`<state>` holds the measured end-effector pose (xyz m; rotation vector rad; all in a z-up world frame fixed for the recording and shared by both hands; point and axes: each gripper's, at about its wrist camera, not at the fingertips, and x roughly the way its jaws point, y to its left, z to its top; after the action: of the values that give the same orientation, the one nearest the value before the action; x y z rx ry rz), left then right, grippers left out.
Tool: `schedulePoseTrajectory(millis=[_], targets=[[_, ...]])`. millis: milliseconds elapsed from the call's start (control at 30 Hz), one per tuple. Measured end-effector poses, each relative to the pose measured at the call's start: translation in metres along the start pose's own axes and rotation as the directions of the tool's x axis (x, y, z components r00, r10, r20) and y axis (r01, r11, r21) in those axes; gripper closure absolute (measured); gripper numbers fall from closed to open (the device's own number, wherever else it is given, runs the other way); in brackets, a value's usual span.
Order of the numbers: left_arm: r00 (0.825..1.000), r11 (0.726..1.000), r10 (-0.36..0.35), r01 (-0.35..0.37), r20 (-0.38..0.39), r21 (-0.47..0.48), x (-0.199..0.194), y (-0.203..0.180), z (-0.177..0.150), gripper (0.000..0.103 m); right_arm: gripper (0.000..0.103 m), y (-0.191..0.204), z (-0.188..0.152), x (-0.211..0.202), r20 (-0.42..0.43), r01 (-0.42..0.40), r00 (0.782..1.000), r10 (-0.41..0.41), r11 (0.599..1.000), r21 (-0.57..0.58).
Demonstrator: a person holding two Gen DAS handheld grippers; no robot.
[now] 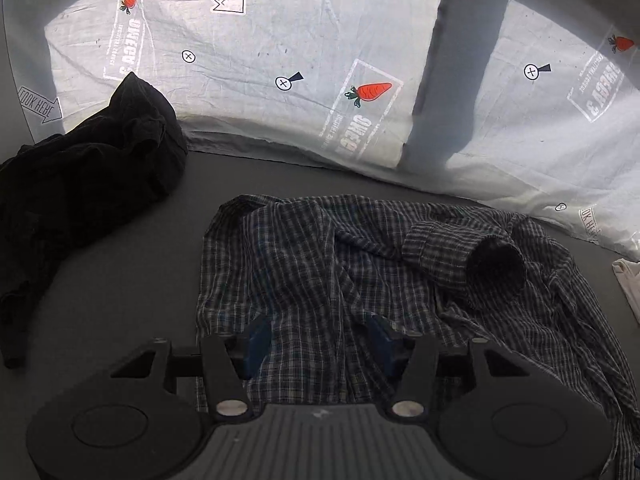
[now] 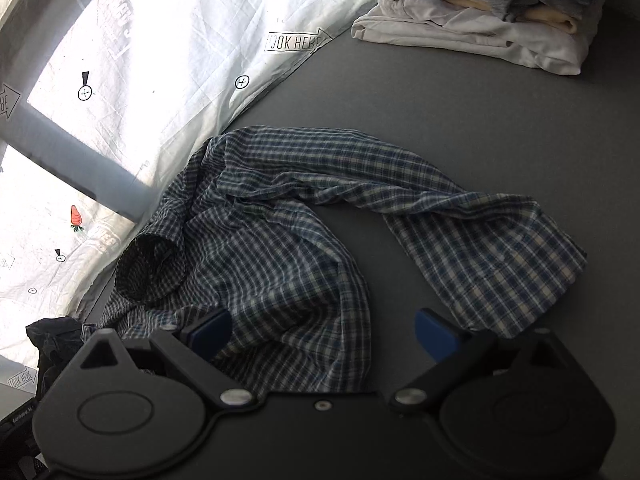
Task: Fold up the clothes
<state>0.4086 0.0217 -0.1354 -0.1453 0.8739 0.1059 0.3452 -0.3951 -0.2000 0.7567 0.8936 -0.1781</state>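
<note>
A crumpled blue-and-white plaid shirt (image 1: pixel 340 272) (image 2: pixel 280 248) lies on the grey surface (image 1: pixel 120 300) (image 2: pixel 440 120). One sleeve is bunched up, with its cuff opening (image 1: pixel 496 264) (image 2: pixel 148 272) facing the cameras. My left gripper (image 1: pixel 320 344) hovers open over the shirt's near edge; its blue pads stand apart and the cloth passes under them without being pinched. My right gripper (image 2: pixel 323 334) is open wide over the shirt's lower hem. Its left pad is above the fabric and its right pad is above bare surface.
A heap of black clothing (image 1: pixel 88 176) (image 2: pixel 52 340) lies left of the shirt. A pile of folded white, cream and denim clothes (image 2: pixel 480 12) sits at the far right. A white sheet with carrot prints (image 1: pixel 280 40) (image 2: pixel 140 60) borders the far side.
</note>
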Motion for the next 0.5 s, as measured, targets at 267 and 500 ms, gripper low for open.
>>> schedulePoseTrajectory(millis=[267, 500], targets=[[0.992, 0.997, -0.058, 0.052, -0.112, -0.057, 0.019, -0.011, -0.048, 0.050, 0.004, 0.017, -0.003, 0.025, -0.071, 0.077, 0.994, -0.087, 0.988, -0.131], [0.985, 0.994, -0.073, 0.059, -0.158, -0.090, 0.039, -0.023, -0.056, 0.084, 0.007, 0.022, -0.004, 0.040, -0.122, 0.110, 0.983, -0.138, 0.971, -0.213]])
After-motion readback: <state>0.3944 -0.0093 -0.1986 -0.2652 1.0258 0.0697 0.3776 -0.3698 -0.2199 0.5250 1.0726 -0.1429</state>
